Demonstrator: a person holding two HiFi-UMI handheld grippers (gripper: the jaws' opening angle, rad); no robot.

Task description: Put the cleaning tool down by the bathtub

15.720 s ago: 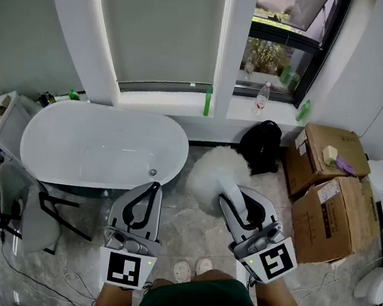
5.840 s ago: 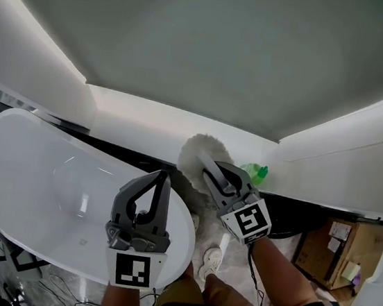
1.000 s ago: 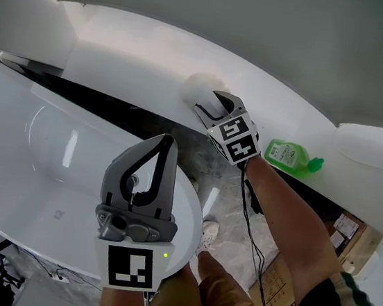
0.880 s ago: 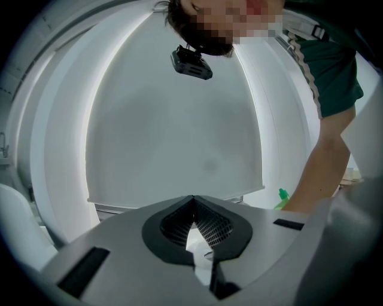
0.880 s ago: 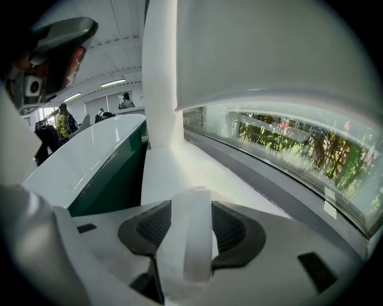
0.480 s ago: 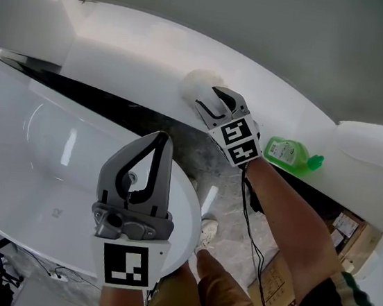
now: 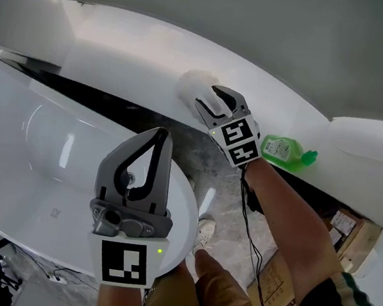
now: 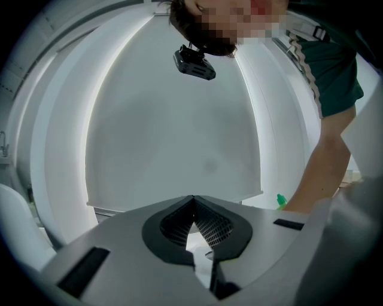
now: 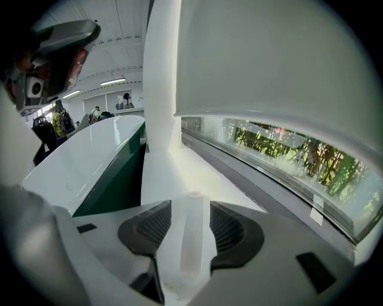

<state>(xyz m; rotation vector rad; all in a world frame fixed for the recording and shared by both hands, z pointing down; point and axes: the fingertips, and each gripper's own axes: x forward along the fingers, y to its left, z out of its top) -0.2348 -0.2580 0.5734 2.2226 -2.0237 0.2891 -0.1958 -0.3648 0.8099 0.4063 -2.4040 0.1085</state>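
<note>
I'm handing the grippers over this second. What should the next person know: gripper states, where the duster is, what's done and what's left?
Left gripper: shut and empty, held up near the tub.
Right gripper: jaws apart. The duster's handle lies between them and seems not to be gripped.
Duster: its fluffy head rests on the white ledge behind the tub, near a green bottle.
Done: the duster is down by the tub.
Left: draw the right gripper back off the handle, probably without nudging it.
</note>
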